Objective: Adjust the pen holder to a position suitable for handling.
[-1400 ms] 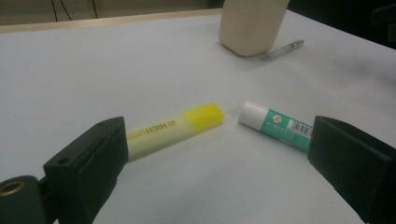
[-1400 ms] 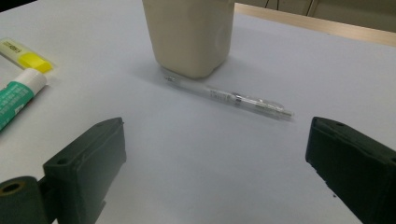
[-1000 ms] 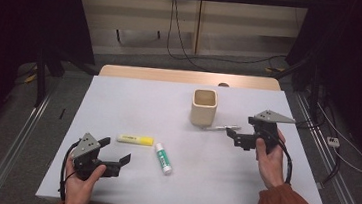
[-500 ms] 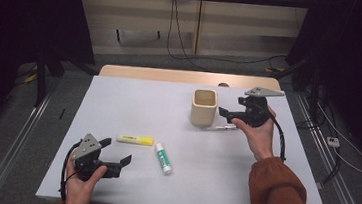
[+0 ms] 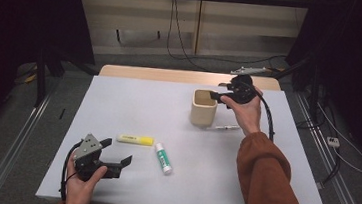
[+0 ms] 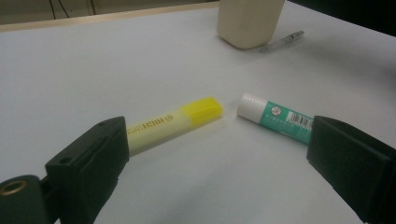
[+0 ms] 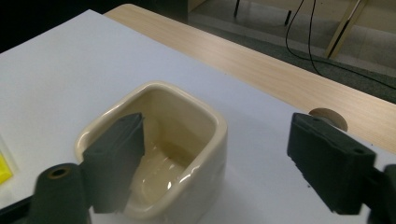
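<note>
- Cup (image 5: 203,107), cream, upright near the table's (image 5: 133,102) far right; right gripper (image 5: 218,96) sits at its rim, one jaw over the inside, one outside. Jaws were just narrowing but aren't pinching yet, prob lining up on the wall.
- Left gripper (image 5: 116,157) parked near edge, jaws apart, empty.
- Highlighter (image 5: 135,139) & glue stick (image 5: 163,158) in front of it.
- Pen (image 5: 222,128) beside cup base, not blocking.

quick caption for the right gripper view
Open right tongs straddling one wall of an empty cream cup on the white table.
</note>
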